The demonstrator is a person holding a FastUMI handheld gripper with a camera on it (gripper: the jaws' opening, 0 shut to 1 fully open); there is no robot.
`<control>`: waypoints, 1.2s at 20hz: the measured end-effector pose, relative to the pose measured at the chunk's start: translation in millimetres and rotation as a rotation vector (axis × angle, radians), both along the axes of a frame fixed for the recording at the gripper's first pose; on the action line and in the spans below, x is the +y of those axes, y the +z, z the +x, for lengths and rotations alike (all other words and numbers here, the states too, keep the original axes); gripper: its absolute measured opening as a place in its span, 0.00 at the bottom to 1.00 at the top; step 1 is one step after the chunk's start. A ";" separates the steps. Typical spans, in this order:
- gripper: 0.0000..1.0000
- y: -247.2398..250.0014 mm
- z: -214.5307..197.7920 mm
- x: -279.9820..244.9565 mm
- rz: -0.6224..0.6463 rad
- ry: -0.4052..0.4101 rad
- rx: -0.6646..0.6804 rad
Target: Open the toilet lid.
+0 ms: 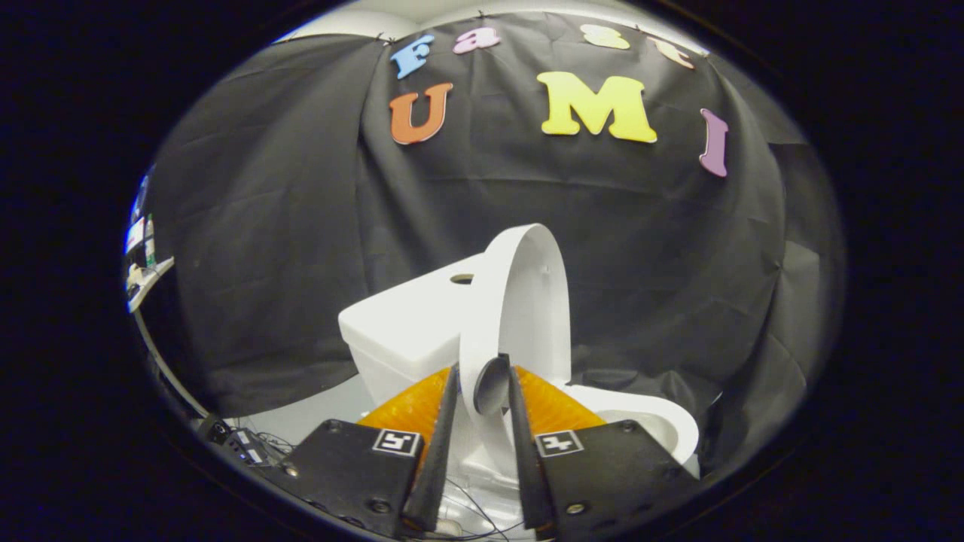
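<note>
A small white toilet stands just ahead of me, seen from its side. Its white lid is raised almost upright and leans toward the tank, which has a round hole on top. The lid's front rim runs down between my fingers, and a grey round disc fixed to that rim sits right in the gap. My gripper is shut on the lid's rim, one finger on each face. To the right of the fingers, the open seat and bowl rim curve away.
Black cloth wall hangs close behind and around the toilet. A shelf with bottles shows far off to the left. A small black box with cables lies on the pale floor beside my left finger.
</note>
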State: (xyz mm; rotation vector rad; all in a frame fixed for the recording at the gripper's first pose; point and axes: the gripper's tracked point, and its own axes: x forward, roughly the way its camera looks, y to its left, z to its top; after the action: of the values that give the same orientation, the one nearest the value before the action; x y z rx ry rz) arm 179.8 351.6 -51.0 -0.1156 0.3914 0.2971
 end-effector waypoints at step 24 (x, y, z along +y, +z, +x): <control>0.99 70.6 -122.9 -232.8 0.079 -0.227 -0.163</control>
State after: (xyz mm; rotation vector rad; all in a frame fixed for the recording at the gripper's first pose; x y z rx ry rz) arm 56.9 118.9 19.6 -0.0169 0.2278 0.0783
